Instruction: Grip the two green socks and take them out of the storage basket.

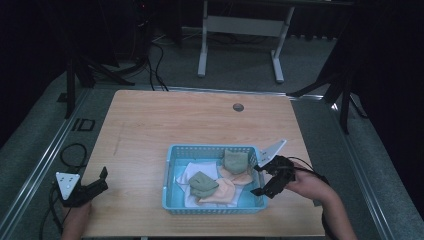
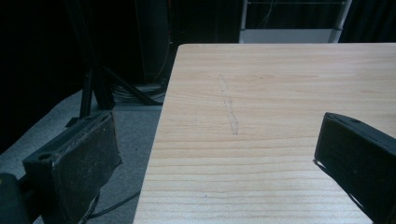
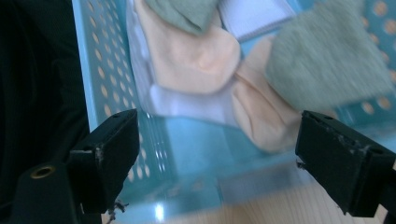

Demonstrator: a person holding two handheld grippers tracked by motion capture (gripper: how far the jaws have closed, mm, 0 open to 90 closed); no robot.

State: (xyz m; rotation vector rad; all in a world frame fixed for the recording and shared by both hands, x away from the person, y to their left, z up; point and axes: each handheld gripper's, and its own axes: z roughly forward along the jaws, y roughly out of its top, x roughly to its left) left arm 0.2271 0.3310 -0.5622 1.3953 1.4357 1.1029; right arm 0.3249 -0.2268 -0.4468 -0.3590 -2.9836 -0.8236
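In basket (image 1: 172, 175): two green cloths (image 1: 235, 161) | two peach cloths (image 1: 222, 191) | both hand-held grippers (image 1: 263, 179) agape, empty

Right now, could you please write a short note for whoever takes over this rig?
Left tongs: open, holding nothing, at the table's near-left edge, away from the basket.
Right tongs: open, holding nothing, at the basket's right wall, pointing in at the cloths.
Basket: blue, near the table's front, right of centre. It holds two green cloths, peach cloths and a white cloth, piled loosely.
Done: no cloth is out on the table.
Left: probably to grip a cloth; the nearest to the right tongs are the green and peach ones at the basket's right end.
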